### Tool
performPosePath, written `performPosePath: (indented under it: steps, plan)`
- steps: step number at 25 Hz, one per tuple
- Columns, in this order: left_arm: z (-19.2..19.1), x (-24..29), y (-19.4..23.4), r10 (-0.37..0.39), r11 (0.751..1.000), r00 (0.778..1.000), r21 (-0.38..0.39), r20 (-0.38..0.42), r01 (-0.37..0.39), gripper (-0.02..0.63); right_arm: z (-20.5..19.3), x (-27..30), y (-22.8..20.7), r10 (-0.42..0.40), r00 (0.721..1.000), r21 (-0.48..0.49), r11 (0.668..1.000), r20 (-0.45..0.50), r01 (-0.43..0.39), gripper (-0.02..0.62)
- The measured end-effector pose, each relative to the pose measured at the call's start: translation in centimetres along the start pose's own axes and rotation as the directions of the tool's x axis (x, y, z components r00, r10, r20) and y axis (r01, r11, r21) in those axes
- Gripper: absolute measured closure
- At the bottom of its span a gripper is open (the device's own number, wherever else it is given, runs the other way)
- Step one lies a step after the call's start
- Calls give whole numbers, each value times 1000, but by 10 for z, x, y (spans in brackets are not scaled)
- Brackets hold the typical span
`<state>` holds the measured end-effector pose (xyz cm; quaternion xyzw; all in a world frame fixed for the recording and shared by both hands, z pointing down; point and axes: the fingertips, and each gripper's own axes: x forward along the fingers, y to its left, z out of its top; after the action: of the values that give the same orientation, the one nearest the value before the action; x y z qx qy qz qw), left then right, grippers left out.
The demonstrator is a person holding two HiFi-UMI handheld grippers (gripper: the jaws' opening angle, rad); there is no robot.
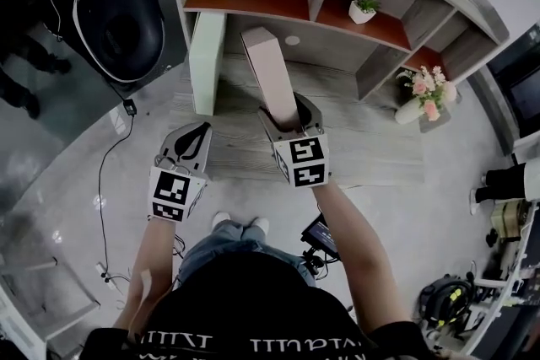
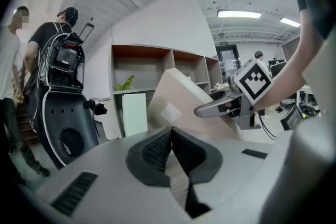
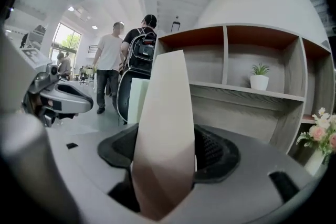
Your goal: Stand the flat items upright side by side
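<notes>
Both bare forearms reach forward, side by side. The left claw (image 1: 197, 135) sits nearer the body, jaws together and empty. The right claw (image 1: 289, 120), further ahead, is clamped on a tilted pink box (image 1: 268, 67).

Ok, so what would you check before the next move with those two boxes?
1. Right gripper clamped on pink box: ok.
2. Pink box upright: not ok, it leans.
3. Green box standing upright: ok.
4. Room on the board beside the green box: ok.
5. Pink box's lower edge resting on the board: cannot tell.
6. Left gripper shut, empty, apart from both boxes: ok.
</notes>
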<state>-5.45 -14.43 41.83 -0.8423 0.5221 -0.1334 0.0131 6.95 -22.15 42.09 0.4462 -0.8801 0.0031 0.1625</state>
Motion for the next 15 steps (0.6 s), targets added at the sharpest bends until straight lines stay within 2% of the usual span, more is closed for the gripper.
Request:
performPosePath:
  steps: [4,8,12,15]
  plan:
    - [2,-2,2,-5,1000,1000,9,1,5,592,-4,7,2,-74,991,27,997,112,72,276]
    - [-1,-7,13,12,1000,1000,7,-4,-12,592,-11,15,8,-128,980,59,991,155,120,273]
    - [-11,-11,21,32,999,999,-11,-23,-32,592,-33,25,16,-120,991,60,991,62,116,268]
    - [-15,-10,24,30,999,999,-16,-26,-31,592,-65,33,6,-135,987,178,973,-88,149,268]
